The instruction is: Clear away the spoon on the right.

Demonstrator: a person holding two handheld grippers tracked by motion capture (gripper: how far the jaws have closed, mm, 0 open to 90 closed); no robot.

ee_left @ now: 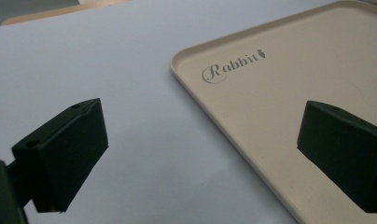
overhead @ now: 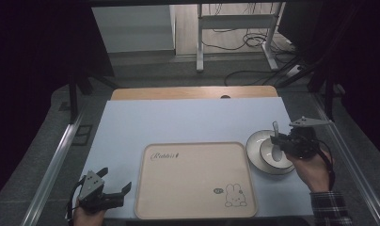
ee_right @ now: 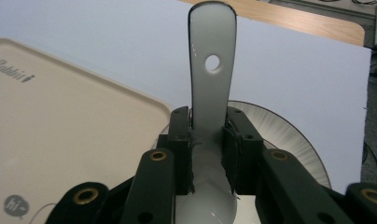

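Landmark: beige rectangular plastic tray (overhead: 195, 181) with "Rabbit" lettering and rabbit drawing, nothing on it. Your right gripper (overhead: 283, 139) clamped on handle of white ceramic soup spoon (ee_right: 210, 93), handle end pointing up and away from you. Spoon sits over round white bowl with ribbed grey rim (overhead: 255, 150), bowl just right of tray. Your left gripper (overhead: 114, 184) just left of tray's near corner, jaws wide apart, nothing between.

Place: a lab or test room — dark curtains (overhead: 33, 56) hanging at both sides
Floor: cables (overhead: 247, 42) lying loose beyond the table's (overhead: 188, 117) far edge — a metal stand (overhead: 235, 28) standing there
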